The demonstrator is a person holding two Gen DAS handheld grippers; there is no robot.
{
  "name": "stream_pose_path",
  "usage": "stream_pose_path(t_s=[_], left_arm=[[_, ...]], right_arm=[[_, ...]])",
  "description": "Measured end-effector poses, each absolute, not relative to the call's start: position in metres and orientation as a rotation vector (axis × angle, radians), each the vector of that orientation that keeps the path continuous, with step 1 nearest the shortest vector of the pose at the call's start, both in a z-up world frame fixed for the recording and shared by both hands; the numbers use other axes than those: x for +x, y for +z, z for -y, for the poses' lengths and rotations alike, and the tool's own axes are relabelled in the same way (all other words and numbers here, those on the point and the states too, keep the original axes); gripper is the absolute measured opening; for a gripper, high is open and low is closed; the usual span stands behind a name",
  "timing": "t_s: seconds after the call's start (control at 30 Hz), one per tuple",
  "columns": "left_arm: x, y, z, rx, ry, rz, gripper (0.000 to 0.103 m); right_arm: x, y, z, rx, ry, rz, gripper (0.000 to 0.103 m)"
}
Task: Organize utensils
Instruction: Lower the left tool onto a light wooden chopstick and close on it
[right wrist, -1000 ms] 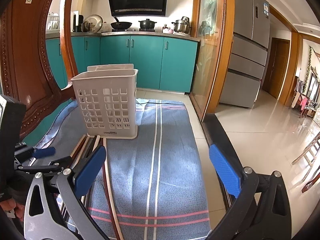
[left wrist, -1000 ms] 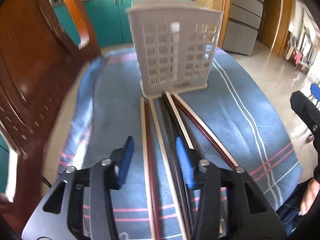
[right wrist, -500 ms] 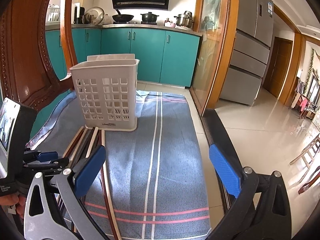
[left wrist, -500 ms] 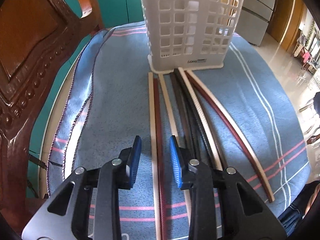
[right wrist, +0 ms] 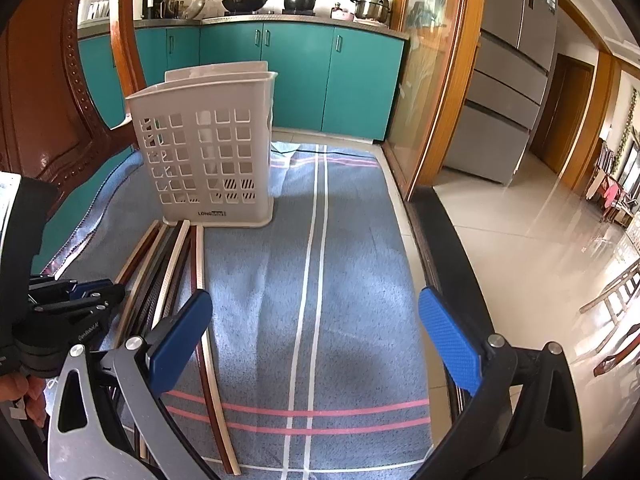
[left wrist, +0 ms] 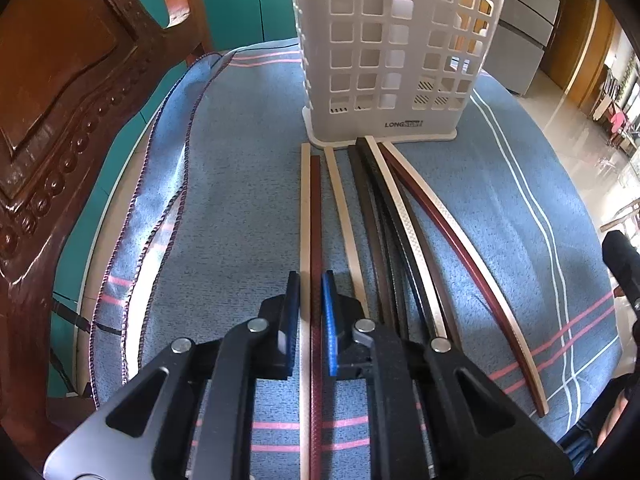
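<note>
Several long chopsticks [left wrist: 400, 216] lie side by side on the blue cloth, tips against a white slotted utensil holder [left wrist: 396, 52] standing upright at the back. My left gripper [left wrist: 310, 280] is low over the leftmost pair, a cream chopstick [left wrist: 305, 208] and a dark red chopstick [left wrist: 316, 208]. Its jaws are closing, with both sticks between the blue pads and the pads touching them. In the right wrist view the holder [right wrist: 208, 152] stands at the left, the chopsticks [right wrist: 168, 264] lie before it, and my right gripper [right wrist: 312, 312] hangs wide open over bare cloth, holding nothing.
A carved wooden chair back [left wrist: 52, 120] stands close on the left. The blue striped cloth [left wrist: 240, 200] covers the table, whose right edge drops to a tiled floor [right wrist: 520, 240]. Teal cabinets [right wrist: 296, 72] and a fridge [right wrist: 508, 80] stand behind.
My left gripper sank toward the cloth and shifted left onto the cream and red pair, its jaws narrowing from wide apart to touching them. The right gripper stayed open and barely moved.
</note>
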State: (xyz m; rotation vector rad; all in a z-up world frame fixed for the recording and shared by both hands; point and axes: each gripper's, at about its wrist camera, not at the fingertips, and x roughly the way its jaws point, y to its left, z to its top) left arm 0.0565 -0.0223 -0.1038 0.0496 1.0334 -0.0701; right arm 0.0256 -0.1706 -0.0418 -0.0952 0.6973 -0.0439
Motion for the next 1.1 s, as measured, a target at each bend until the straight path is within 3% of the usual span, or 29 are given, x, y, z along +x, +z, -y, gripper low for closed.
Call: stream_pose_path(t_s=[0.53,0.73,0.83,0.9,0.97,1.03,1.1], left_arm=[[0.048,-0.079,0.0,-0.021,-0.092,-0.969,0.012],[0.056,-0.082,-0.016,-0.055,-0.08,-1.002,0.013],[0.06,-0.082,-0.023,-0.064,-0.072,-0.997,0.015],[0.061,-0.081,-0.026,-0.069,-0.066,-0.996,0.016],[0.063,-0.083,-0.029,-0.065,-0.057,-1.002,0.02],[0.064,-0.087,-0.03,-0.061,-0.048,-1.009,0.023],[0.069,-0.091,-0.032,-0.055,-0.038,-1.023,0.023]], right_arm=[[0.036,-0.057,0.167,-0.109,-0.045,-0.763,0.1],[0.07,-0.063,0.156,-0.034,0.096,-0.92,0.099],[0.093,-0.067,0.137,-0.074,0.151,-0.99,0.083],[0.11,-0.075,0.121,-0.148,0.159,-1.029,0.063],[0.125,-0.089,0.108,-0.183,0.191,-1.099,0.055],[0.131,-0.094,0.105,-0.15,0.243,-1.114,0.054],[0.131,-0.097,0.102,-0.174,0.238,-1.107,0.041]])
